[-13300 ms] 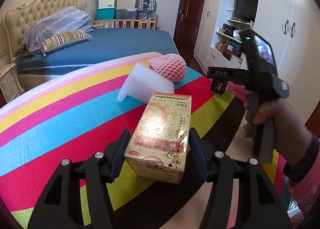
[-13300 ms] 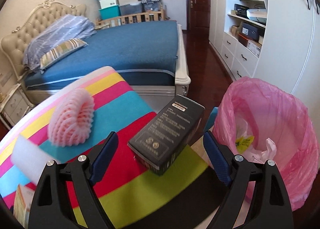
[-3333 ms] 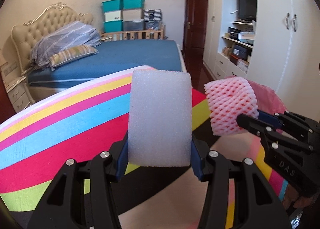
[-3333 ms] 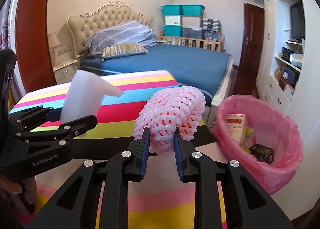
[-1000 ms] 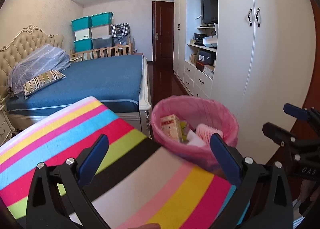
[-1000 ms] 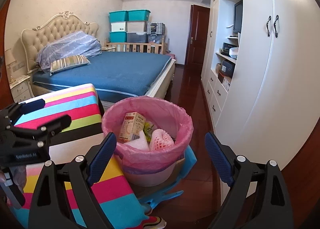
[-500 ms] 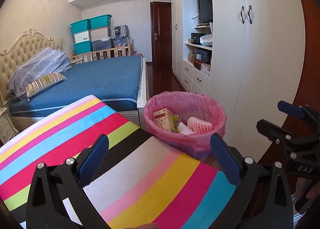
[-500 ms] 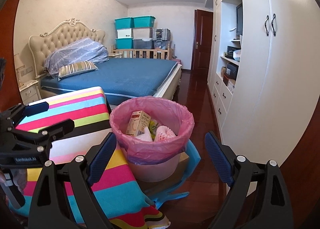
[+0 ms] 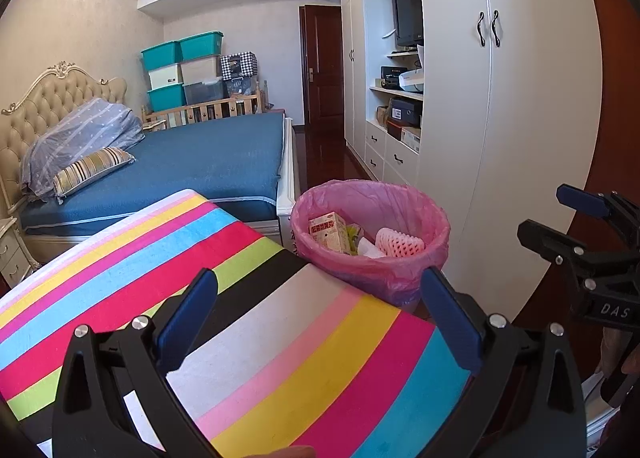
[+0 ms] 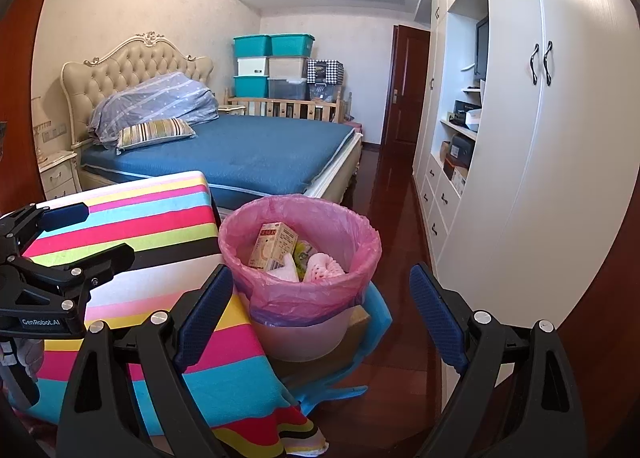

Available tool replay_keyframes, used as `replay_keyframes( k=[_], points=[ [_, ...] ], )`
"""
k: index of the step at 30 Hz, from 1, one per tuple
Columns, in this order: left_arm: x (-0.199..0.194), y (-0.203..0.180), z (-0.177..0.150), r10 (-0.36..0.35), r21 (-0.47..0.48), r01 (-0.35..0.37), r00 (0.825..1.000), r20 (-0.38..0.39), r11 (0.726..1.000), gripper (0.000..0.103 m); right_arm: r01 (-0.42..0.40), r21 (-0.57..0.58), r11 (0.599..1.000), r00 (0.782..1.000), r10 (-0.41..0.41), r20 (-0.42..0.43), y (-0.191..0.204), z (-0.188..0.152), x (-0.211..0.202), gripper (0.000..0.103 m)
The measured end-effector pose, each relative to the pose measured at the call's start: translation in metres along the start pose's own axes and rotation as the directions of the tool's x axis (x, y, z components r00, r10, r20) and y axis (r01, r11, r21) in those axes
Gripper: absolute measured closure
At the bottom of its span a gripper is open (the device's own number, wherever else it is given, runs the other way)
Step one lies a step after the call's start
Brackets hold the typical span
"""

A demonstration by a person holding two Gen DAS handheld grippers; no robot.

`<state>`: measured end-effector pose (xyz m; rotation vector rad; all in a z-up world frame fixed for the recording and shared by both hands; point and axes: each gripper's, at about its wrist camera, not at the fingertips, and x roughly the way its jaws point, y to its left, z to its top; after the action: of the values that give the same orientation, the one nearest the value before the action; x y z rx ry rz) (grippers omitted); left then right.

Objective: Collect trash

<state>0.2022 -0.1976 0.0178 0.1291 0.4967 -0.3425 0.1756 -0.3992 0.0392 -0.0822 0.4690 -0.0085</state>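
Observation:
A bin lined with a pink bag [image 9: 372, 270] [image 10: 300, 298] stands beside the striped table. Inside it lie a beige carton [image 9: 327, 232] [image 10: 272, 246], a pink foam net [image 9: 400, 241] [image 10: 326, 266] and a white foam piece [image 10: 286, 272]. My left gripper [image 9: 320, 310] is open and empty above the striped tablecloth [image 9: 280, 338], short of the bin. My right gripper [image 10: 320, 310] is open and empty, held back from the bin. Each gripper shows at the edge of the other's view: the right gripper [image 9: 560, 218], the left gripper [image 10: 100, 234].
A bed with a blue cover [image 10: 248, 154] lies beyond the table. White wardrobes [image 10: 540, 178] line the right wall, with dark wooden floor [image 10: 392, 218] between them and the bed. A blue sheet [image 10: 376, 318] lies under the bin.
Both grippers have drawn back and up from the bin, which now looks smaller and farther. Both jaws stay open and empty. The trash stays in the bin.

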Motion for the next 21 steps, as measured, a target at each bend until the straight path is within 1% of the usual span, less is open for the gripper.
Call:
replay_keyframes(
  k=[10, 21],
  points=[
    [-0.0018, 0.0041, -0.0016, -0.002, -0.017, 0.002, 1.000, -0.001, 1.000, 0.005, -0.011, -0.009, 1.000, 1.000, 0.011, -0.002, 0.0023, 0.0003, -0.0011, 0.019],
    [-0.0009, 0.0029, -0.0025, -0.013, -0.013, 0.013, 1.000, -0.004, 1.000, 0.005, -0.016, -0.015, 1.000, 1.000, 0.015, -0.016, 0.0049, -0.0052, 0.0039, 0.019]
  ],
)
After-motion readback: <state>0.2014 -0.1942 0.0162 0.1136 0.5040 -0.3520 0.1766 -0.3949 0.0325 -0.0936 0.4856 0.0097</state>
